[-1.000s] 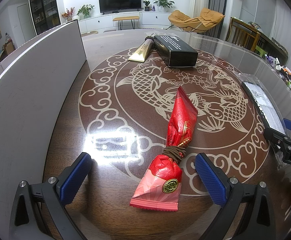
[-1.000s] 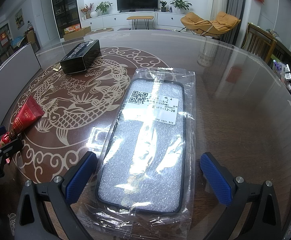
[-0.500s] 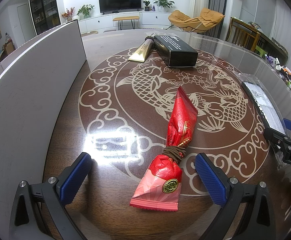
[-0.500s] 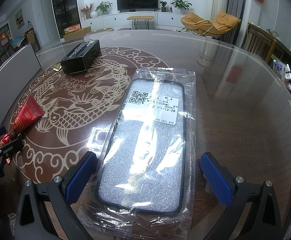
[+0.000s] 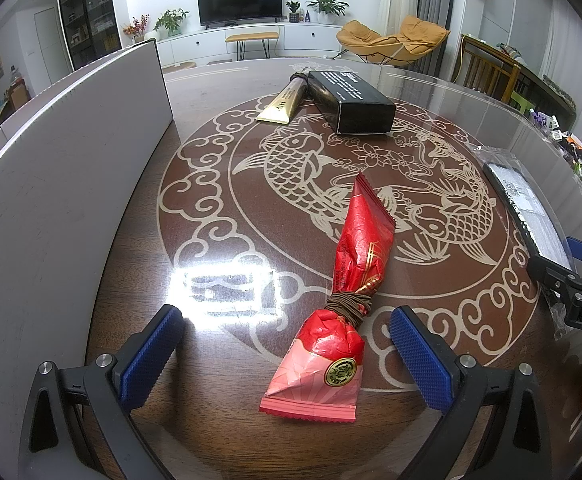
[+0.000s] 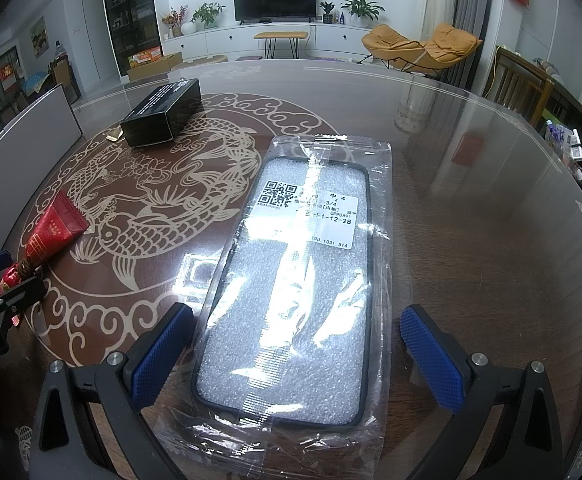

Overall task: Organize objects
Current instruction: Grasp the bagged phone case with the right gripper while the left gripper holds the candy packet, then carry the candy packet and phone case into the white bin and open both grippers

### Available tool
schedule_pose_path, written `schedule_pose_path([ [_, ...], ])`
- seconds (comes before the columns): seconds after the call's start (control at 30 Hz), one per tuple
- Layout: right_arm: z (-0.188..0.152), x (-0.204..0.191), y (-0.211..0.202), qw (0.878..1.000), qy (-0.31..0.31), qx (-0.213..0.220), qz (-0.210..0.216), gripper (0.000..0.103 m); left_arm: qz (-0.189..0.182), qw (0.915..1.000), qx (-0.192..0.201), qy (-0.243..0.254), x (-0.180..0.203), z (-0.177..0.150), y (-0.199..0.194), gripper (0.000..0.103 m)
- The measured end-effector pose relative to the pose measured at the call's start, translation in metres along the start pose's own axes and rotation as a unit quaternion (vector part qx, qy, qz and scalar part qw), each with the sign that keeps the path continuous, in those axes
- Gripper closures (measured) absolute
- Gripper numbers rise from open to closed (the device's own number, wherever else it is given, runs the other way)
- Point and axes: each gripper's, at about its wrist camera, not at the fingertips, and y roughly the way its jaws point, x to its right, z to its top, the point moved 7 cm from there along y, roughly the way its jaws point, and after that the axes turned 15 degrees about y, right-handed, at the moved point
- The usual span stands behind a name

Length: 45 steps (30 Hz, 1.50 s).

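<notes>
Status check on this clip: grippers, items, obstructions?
Left gripper open, straddling red wrapped packet. Right gripper open over bagged phone case. Nothing grasped. No obstruction seen.

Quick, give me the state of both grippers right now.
Left gripper: open, holding nothing; the red wrapped packet lies between its fingers.
Right gripper: open, holding nothing; the bagged phone case lies between its fingers.

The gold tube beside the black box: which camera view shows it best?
The left wrist view: the gold tube lies in full sight against the black box. In the right wrist view only its gold end shows beside the box.
</notes>
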Motion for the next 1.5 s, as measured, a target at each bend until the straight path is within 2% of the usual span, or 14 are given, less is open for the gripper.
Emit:
schedule_pose_path([
  [0.3,0.005,0.005,-0.002,0.999,0.035,-0.010,0.035,0.000,-0.036,0.9977,-0.040,0.040,0.001,0.004,0.003,0.000],
  [0.4,0.019,0.005,0.003,0.995,0.064,-0.056,0.055,0.000,-0.039,0.9975,-0.014,0.057,0.004,0.013,0.000,0.029],
  [0.47,0.033,0.004,0.014,0.994,0.066,-0.083,0.029,0.000,-0.043,0.9967,-0.003,0.069,0.010,0.019,-0.003,0.070],
  [0.53,0.040,-0.002,0.028,0.992,0.061,-0.109,0.018,0.000,-0.043,0.9957,0.004,0.083,0.018,0.021,-0.005,0.081],
  [0.6,0.042,-0.017,0.038,0.993,0.009,-0.117,-0.006,0.003,-0.044,0.9954,0.017,0.083,0.024,0.017,-0.010,0.082],
  [0.67,0.042,-0.021,0.034,0.994,-0.009,-0.106,-0.017,0.025,-0.062,0.9955,0.040,0.059,0.026,0.008,-0.022,0.085],
  [0.7,0.041,-0.018,0.030,0.994,0.004,-0.111,-0.020,0.025,-0.071,0.9951,0.050,0.048,0.027,0.004,-0.027,0.085],
  [1.03,0.029,-0.051,-0.070,0.990,0.036,-0.078,0.113,0.025,-0.126,0.9691,0.208,-0.040,0.011,-0.004,-0.151,0.085],
  [1.17,0.038,-0.119,-0.114,0.981,0.015,-0.071,0.178,0.025,-0.114,0.9543,0.259,-0.094,-0.040,-0.008,-0.215,0.085],
  [1.23,0.040,-0.172,-0.136,0.974,-0.010,-0.065,0.217,0.025,-0.079,0.9525,0.274,-0.108,-0.078,-0.014,-0.245,0.085],
  [1.3,0.036,-0.240,-0.158,0.961,-0.041,-0.067,0.266,0.025,-0.035,0.9551,0.269,-0.120,-0.117,-0.026,-0.261,0.085],
  [1.4,0.020,-0.339,-0.175,0.939,-0.090,-0.081,0.321,0.025,0.037,0.9695,0.203,-0.133,-0.177,-0.054,-0.254,0.083],
  [1.43,0.012,-0.373,-0.177,0.934,-0.107,-0.083,0.332,0.025,0.069,0.9741,0.162,-0.142,-0.197,-0.068,-0.241,0.078],
  [1.5,-0.004,-0.421,-0.169,0.926,-0.129,-0.094,0.341,0.021,0.100,0.9766,0.091,-0.167,-0.232,-0.097,-0.212,0.050],
])
